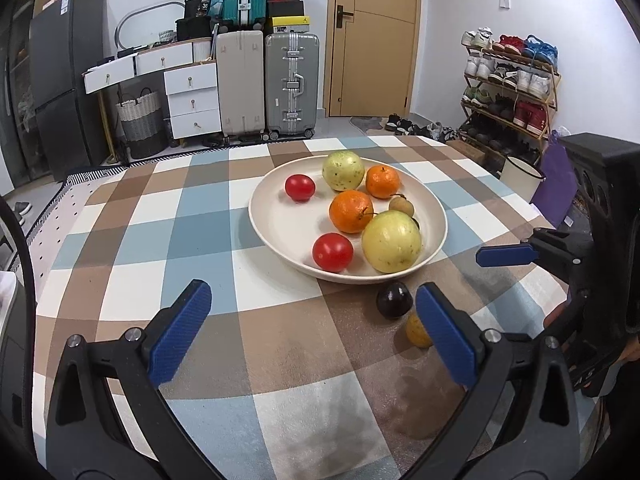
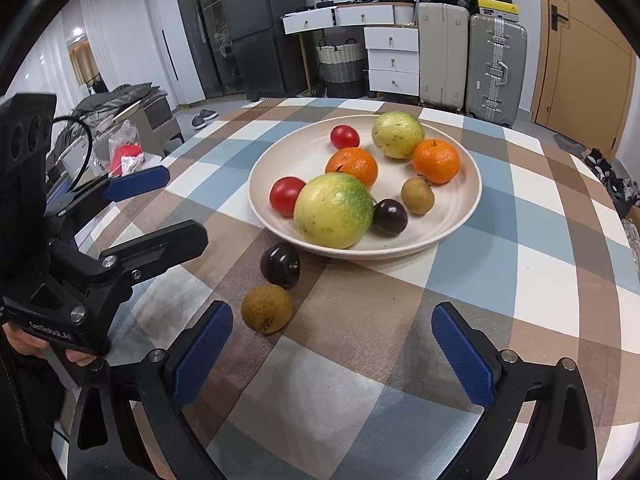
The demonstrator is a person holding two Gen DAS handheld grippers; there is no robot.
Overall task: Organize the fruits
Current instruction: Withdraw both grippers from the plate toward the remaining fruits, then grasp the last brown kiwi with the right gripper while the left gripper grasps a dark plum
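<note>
Blue-padded jaws of both the left gripper and right gripper gape empty above the checked tablecloth. Just ahead, outside the plate, lie a dark plum and brown longan; one likely needs grasping next.

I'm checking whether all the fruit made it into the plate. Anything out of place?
Yes. Two fruits lie on the tablecloth beside the plate, outside its near rim: a dark purple fruit and a small brown fruit. The others are in the plate. Nothing looks spilled or damaged.
</note>
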